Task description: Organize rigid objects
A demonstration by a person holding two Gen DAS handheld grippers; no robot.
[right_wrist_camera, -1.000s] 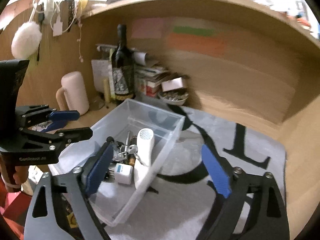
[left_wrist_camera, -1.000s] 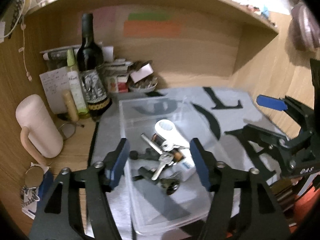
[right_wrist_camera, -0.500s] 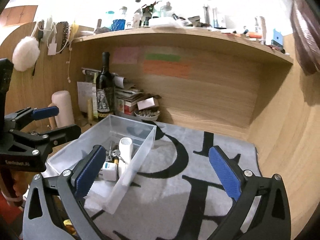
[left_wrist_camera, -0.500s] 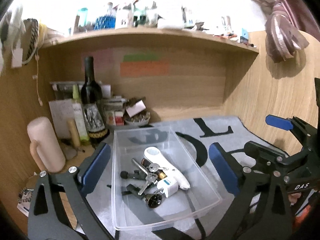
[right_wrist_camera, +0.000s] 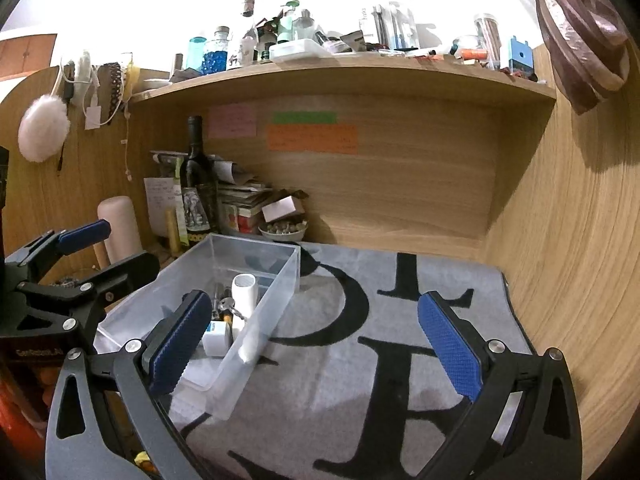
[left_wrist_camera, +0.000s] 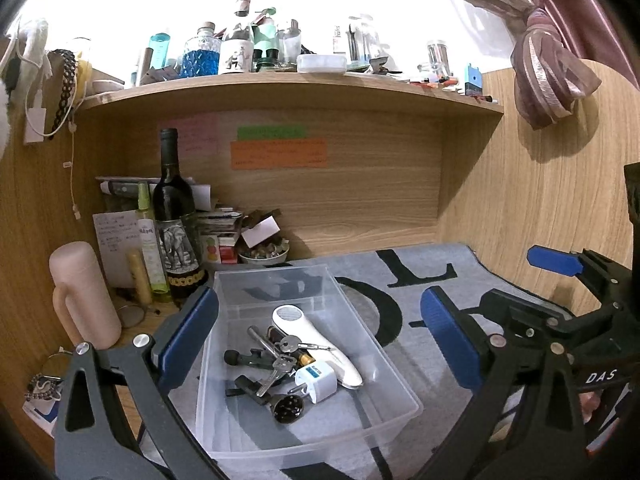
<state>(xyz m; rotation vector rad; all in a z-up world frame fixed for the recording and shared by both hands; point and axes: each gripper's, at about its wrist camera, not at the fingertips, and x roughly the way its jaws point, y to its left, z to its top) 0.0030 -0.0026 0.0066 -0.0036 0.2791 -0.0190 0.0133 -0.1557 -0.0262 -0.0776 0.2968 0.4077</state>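
Note:
A clear plastic bin (left_wrist_camera: 384, 364) stands on the grey lettered mat (left_wrist_camera: 420, 292). It holds a white handheld device (left_wrist_camera: 316, 340), keys (left_wrist_camera: 286, 350), a white plug adapter (left_wrist_camera: 318, 382) and dark small tools (left_wrist_camera: 248, 360). My left gripper (left_wrist_camera: 320, 340) is open and empty, held above and behind the bin. My right gripper (right_wrist_camera: 316, 340) is open and empty, to the right of the bin (right_wrist_camera: 276, 304), over the mat (right_wrist_camera: 380, 360). Each gripper shows in the other's view.
A wine bottle (left_wrist_camera: 174, 216), a green bottle (left_wrist_camera: 148, 240), a pink mug (left_wrist_camera: 82, 292), papers and a small bowl (left_wrist_camera: 264, 254) crowd the back left corner. A wooden shelf (left_wrist_camera: 296, 84) full of bottles hangs overhead. A wooden wall (right_wrist_camera: 568, 240) closes the right side.
Both grippers have pulled back and up from the bin, and both now stand wider open. The bin and its contents have not moved.

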